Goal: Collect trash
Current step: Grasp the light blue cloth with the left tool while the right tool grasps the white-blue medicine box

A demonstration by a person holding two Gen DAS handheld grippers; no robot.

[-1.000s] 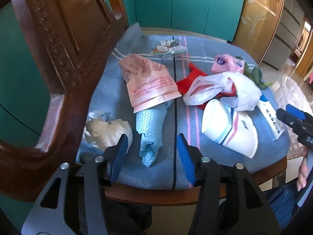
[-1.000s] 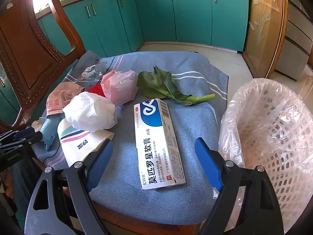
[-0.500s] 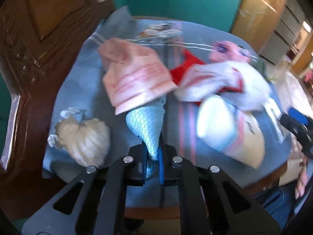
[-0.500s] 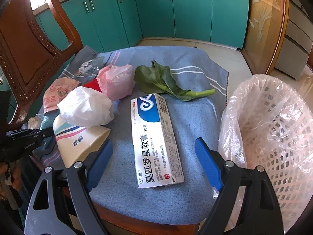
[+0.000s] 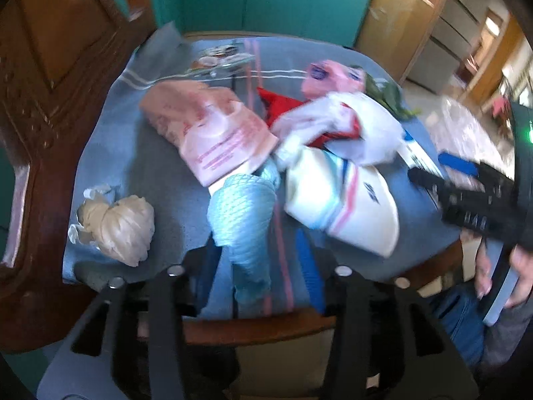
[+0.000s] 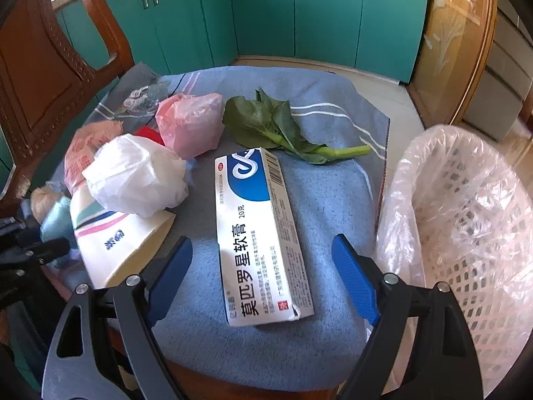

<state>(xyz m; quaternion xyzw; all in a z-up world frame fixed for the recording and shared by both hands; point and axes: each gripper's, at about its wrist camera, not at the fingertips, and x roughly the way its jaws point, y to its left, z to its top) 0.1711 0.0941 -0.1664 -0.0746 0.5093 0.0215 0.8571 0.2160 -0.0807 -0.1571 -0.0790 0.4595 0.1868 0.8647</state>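
Note:
Trash lies on a blue cloth (image 6: 326, 193) over a wooden chair seat. My left gripper (image 5: 258, 266) hangs over the near edge; its jaws are opening, with the tail of a teal mesh wrapper (image 5: 243, 213) loose between them. Around it lie a beige tissue wad (image 5: 116, 226), a pink paper bag (image 5: 213, 136) and a flattened striped paper cup (image 5: 346, 206). My right gripper (image 6: 263, 263) stands open, its fingers either side of a white and blue ointment box (image 6: 260, 230) without touching it. A green leaf (image 6: 276, 126) lies behind the box.
A white basket lined with clear plastic (image 6: 466, 220) stands at the seat's right edge. A white plastic bag (image 6: 136, 173), a pink plastic bag (image 6: 190, 123) and a clear wrapper (image 6: 143, 98) lie further back. The carved chair back (image 6: 36, 76) rises on the left.
My left gripper came down and shut on the teal mesh wrapper half a second ago, and its jaws have now parted again. The right gripper has kept its wide opening over the box.

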